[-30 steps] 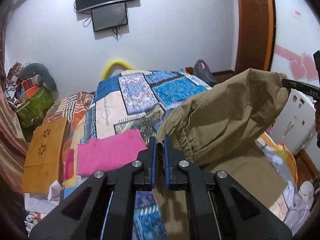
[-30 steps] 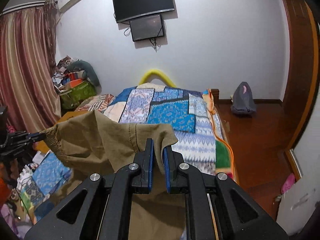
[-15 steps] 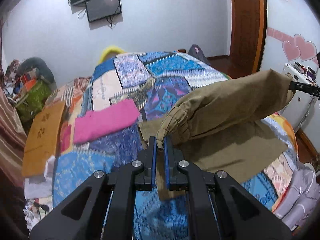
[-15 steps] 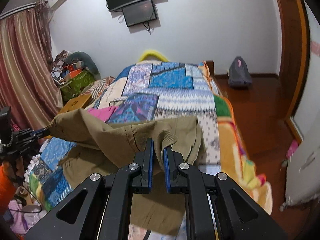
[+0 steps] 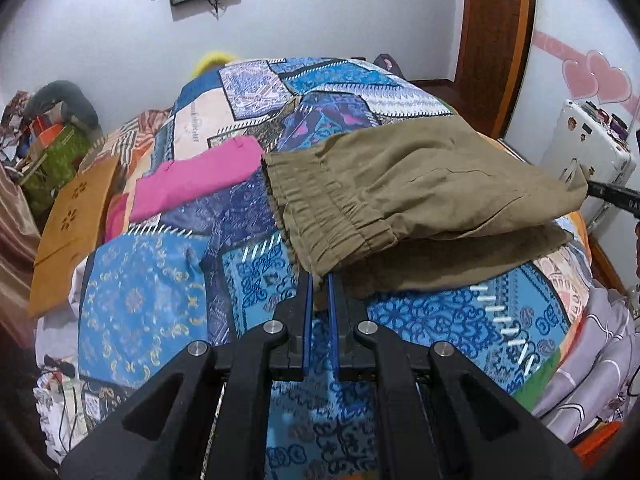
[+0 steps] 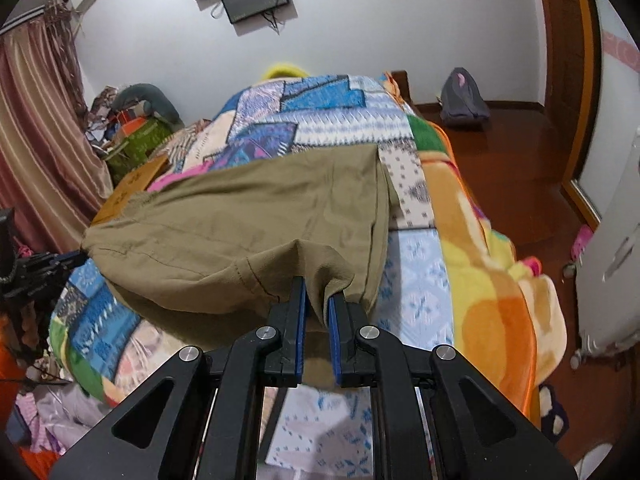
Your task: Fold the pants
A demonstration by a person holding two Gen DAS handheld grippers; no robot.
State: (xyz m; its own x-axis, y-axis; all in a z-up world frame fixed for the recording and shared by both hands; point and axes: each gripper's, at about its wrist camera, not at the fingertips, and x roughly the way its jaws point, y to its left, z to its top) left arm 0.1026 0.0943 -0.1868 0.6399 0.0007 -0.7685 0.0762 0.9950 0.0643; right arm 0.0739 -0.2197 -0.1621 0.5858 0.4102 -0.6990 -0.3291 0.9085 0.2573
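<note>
1. The left gripper [image 5: 318,280] is clamped on the elastic waistband corner of the khaki pants [image 5: 420,184], keeping that edge taut above the bed [image 5: 140,304].
2. The right gripper [image 6: 318,300] pinches the opposite corner, so the upper layer hangs over the lower one.
3. Compared with a second ago, the pants are lower and flatter, nearly on the bed.

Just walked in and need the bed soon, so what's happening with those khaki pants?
A person is folding the pants on the bed with two handheld grippers. The left gripper pinches the elastic waistband corner; the right gripper pinches the other end of the same edge. The top half is held stretched between them, doubled over the lower half lying on the quilt, but not yet laid flat. A folded pink cloth lies beside them.
</note>
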